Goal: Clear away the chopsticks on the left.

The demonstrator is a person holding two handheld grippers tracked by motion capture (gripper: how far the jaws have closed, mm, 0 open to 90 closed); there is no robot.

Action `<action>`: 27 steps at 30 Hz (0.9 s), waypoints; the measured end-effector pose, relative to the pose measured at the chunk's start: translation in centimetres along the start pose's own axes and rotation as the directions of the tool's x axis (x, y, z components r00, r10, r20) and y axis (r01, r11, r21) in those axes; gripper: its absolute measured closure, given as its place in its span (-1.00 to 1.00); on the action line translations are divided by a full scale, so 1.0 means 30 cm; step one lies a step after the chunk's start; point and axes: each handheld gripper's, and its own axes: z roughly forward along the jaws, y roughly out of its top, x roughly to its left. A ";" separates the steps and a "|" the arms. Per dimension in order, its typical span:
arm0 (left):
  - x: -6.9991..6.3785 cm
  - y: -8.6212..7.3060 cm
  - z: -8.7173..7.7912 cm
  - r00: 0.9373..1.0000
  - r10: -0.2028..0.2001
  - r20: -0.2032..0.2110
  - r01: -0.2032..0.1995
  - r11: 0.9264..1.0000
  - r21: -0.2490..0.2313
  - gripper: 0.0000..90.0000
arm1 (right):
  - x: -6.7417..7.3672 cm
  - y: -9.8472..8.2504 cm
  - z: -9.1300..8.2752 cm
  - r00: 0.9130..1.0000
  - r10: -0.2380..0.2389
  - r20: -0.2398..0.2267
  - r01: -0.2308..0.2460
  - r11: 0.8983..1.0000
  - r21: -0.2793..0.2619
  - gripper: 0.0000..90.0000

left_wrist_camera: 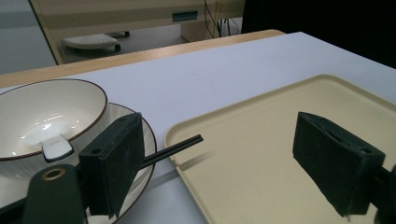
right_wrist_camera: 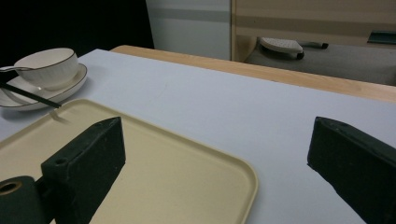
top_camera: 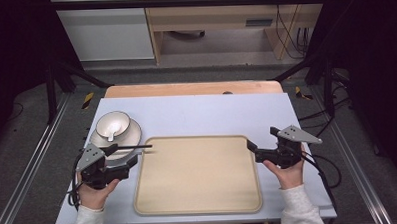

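Our left gripper (top_camera: 133,163) hangs with its jaws spread and empty beside the white gold-rimmed ceramic bowl (top_camera: 113,125) on its matching saucer (top_camera: 133,130), just left of the beige plastic tray (top_camera: 197,174). Our right gripper (top_camera: 251,146), jaws also spread, sits at the tray's right edge. The black chopsticks (top_camera: 132,147) balance on the saucer, their tips over the tray's rim; we judge that a careless nudge could roll them off, or tip the white spoon (top_camera: 113,130) in the bowl.
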 end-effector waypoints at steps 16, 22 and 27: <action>0.063 -0.025 -0.041 0.999 0.036 0.010 -0.037 0.998 0.056 -0.63 | 0.015 0.004 -0.012 1.000 -0.013 -0.006 0.013 1.000 -0.005 -0.91; 0.099 -0.053 -0.051 0.999 0.041 -0.006 -0.040 0.995 0.091 -0.64 | 0.044 0.013 -0.008 0.999 -0.048 -0.024 0.048 0.999 0.008 -0.92; 0.124 -0.078 -0.034 0.998 0.057 -0.016 -0.054 0.987 0.153 -0.63 | 0.062 0.018 -0.003 0.997 -0.062 -0.037 0.062 0.998 0.018 -0.92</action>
